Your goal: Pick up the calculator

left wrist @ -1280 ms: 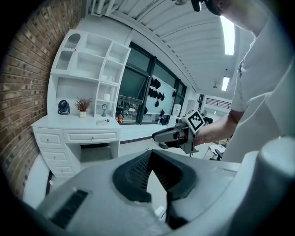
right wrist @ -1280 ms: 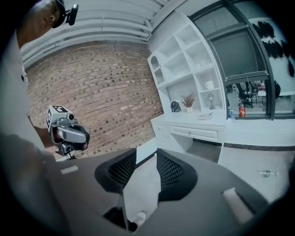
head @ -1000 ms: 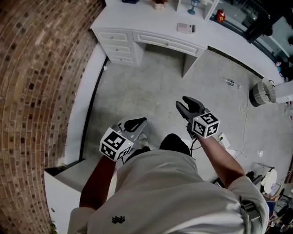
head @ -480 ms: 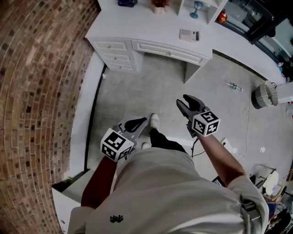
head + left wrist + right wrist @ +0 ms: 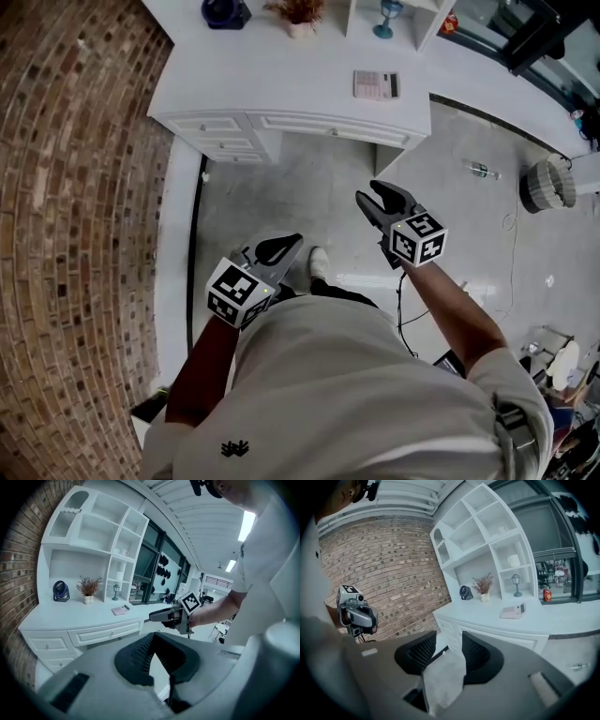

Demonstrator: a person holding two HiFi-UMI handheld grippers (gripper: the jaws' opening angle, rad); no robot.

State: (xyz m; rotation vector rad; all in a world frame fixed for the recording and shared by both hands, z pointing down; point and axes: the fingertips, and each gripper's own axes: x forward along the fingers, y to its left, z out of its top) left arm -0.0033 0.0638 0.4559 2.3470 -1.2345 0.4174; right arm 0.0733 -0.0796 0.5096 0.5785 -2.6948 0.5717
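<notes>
A pale, flat rectangular calculator [image 5: 376,84] lies face up on the top of the white desk with drawers [image 5: 281,75], towards the desk's right part and near the foot of the white shelf unit [image 5: 394,14]. Further left on the same desktop are a small dark blue fan [image 5: 223,12] and a little potted dried plant [image 5: 298,13]. Both grippers are held out over the grey concrete floor [image 5: 300,187], well short of the desk. The right gripper [image 5: 370,194] points roughly at the calculator, its two black ribbed fingers [image 5: 476,651] spread, with only bare floor showing in the gap. The left gripper [image 5: 284,247] hangs lower and further left, nearer the red-brown brick wall [image 5: 84,187]; its fingers [image 5: 138,656] meet at the tips and pinch nothing. The calculator is well apart from both pairs of fingers, untouched.
</notes>
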